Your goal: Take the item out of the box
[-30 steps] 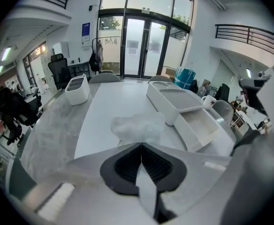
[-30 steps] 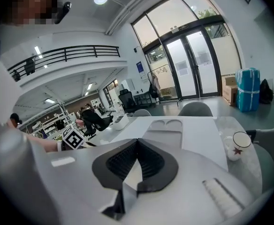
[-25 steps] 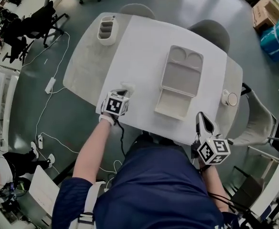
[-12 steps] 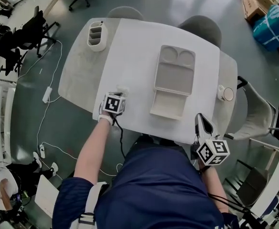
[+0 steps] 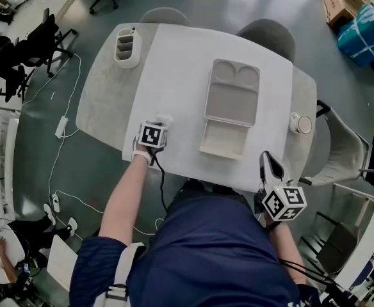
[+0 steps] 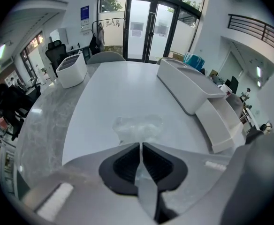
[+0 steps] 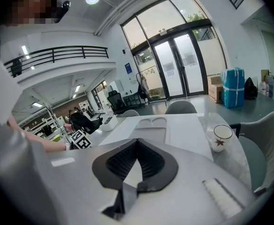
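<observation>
A person seated at a white tabletop (image 5: 180,69) works with two hand-held grippers. The left gripper (image 6: 140,145) points steeply down near the tabletop's near edge, to the left of the box (image 5: 233,104). Its jaws have just been opening and now stand a narrow slit apart. A crumpled clear plastic bag (image 6: 138,125) lies on the tabletop at the jaw tips, outside the box and clear of its left side. Whether a fold of the film runs between the pads cannot be told.

The box, a pale compartmented tray, sits right of the tabletop's middle with its lid folded out flat toward the near edge. Its compartments show bare.

The right gripper (image 7: 137,142) hangs off the near-right corner of the tabletop, above the person's lap. Its jaw tips are pressed together with nothing between them.

A white cup (image 5: 300,123) stands at the right edge. A divided white caddy (image 5: 126,45) stands at the far-left corner.
</observation>
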The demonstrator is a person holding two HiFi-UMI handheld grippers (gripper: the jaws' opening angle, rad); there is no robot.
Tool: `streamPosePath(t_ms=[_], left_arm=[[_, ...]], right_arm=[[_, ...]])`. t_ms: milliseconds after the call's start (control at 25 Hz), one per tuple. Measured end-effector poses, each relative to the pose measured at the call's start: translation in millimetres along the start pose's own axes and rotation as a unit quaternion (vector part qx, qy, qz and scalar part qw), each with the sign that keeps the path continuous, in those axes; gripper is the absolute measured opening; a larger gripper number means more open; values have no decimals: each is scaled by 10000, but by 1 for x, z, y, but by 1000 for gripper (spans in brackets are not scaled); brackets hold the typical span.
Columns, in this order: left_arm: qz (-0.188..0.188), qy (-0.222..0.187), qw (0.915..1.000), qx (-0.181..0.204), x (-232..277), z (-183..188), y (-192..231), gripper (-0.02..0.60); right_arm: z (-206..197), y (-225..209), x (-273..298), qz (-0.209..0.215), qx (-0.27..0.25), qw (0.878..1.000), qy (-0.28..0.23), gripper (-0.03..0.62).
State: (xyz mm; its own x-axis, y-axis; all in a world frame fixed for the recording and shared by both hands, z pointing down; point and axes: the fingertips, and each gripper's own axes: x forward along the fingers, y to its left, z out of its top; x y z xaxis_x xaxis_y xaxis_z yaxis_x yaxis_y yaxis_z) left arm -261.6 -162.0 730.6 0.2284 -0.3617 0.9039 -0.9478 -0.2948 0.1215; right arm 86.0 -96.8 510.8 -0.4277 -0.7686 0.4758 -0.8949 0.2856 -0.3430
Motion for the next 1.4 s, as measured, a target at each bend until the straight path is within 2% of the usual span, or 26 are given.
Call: streamPosePath(t_ms=[120,240,480,720,920,1040,1200,1400], left_arm=[[-48,18,10000,-27,2,0,-3,45],[-54,-46,10000,-57,-2,2,-4,107],[149,-582,9979,-236,-38,18,-1,172],[405,-1340,9867,-832,-85,28,14,178],[306,-1776,9794,-914,-123,43,-1,178],[35,-2050,9747,-886,-150,60,-25,176],[-355,-2626,9624,-592,-197,94,-70,166],[-696,-3426,9365,-292,-253,139,-118,166]], right_arm=[[0,0,1,6,3,10000,17,2],[0,0,3,38,2,10000,17,2],[0,2,7,151,-8,9999,73,2],[3,9,19,354,-85,9993,126,2],[16,7,32,450,-212,9988,39,2],[29,4,37,473,-258,9985,-72,2],[49,1,38,475,-267,9981,-290,2],[86,8,33,599,-330,9954,-672,2]])
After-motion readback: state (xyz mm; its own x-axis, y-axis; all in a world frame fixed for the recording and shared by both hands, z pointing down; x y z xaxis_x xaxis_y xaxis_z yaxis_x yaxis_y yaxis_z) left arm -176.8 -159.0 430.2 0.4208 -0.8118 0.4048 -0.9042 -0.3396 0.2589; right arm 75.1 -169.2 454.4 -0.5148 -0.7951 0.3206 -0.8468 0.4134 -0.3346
